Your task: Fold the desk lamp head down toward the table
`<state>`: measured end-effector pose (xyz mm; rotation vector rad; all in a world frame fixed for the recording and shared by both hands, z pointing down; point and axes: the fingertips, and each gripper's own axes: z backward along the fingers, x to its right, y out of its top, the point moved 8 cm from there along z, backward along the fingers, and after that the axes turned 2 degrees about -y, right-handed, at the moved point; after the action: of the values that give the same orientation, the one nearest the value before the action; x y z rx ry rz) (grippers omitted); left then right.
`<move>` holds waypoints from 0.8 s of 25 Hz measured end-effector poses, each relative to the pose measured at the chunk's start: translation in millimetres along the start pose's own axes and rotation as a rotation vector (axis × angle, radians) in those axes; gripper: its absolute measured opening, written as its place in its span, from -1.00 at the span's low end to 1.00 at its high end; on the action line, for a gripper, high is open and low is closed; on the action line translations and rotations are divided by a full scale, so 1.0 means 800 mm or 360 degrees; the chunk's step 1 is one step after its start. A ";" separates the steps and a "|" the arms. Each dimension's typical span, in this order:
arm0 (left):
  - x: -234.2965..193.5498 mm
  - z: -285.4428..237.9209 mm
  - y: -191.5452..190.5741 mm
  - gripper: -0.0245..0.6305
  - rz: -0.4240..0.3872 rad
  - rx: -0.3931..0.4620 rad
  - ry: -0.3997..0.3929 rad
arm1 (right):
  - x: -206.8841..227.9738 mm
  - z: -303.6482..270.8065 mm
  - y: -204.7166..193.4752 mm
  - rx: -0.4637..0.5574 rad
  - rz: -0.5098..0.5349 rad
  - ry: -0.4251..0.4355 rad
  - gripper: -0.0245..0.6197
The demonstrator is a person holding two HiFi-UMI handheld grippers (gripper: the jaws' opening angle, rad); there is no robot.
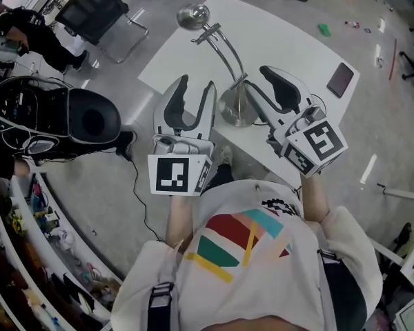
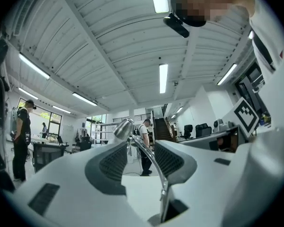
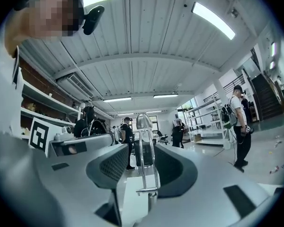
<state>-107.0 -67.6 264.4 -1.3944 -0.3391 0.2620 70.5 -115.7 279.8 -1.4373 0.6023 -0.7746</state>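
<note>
Left claw (image 1: 196, 85) and right claw (image 1: 257, 79) are white, black-padded.

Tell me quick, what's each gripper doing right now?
Left gripper: open, empty.
Right gripper: open, desk lamp lined up between its jaws, not gripped.

Open workshop: pale grey floor (image 1: 90, 185); white desk (image 1: 283, 40), black chair (image 1: 96, 9) beyond its far left corner; ribbed white ceiling (image 2: 109, 56) with strip lights (image 2: 163, 78); distant windows (image 2: 52, 122) and staircase (image 2: 160, 129).
</note>
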 end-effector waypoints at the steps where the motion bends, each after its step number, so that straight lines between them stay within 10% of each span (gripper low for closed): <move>1: -0.011 -0.008 0.003 -0.29 -0.0032 0.0013 0.0001 | 0.001 -0.013 0.002 -0.0009 0.0016 0.0002 -0.43; 8: -0.057 -0.053 0.005 -0.30 -0.0120 0.0124 -0.0133 | 0.012 -0.080 -0.006 -0.0093 0.0045 0.0016 -0.43; 12: -0.073 -0.070 -0.011 -0.30 -0.0514 -0.0084 -0.0239 | 0.007 -0.098 -0.011 -0.0129 0.0092 0.0026 -0.43; 16: -0.086 -0.080 -0.013 -0.30 -0.0153 0.0097 -0.0161 | 0.007 -0.107 -0.012 -0.0222 0.0117 0.0007 -0.44; 20: -0.085 -0.082 -0.021 -0.51 -0.0478 -0.0036 -0.0348 | 0.006 -0.111 -0.017 -0.0290 0.0168 -0.0021 -0.44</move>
<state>-144.8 -155.6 266.6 -1.3190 -0.7271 0.1624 3.6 -175.0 287.7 -1.5620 0.7479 -0.6390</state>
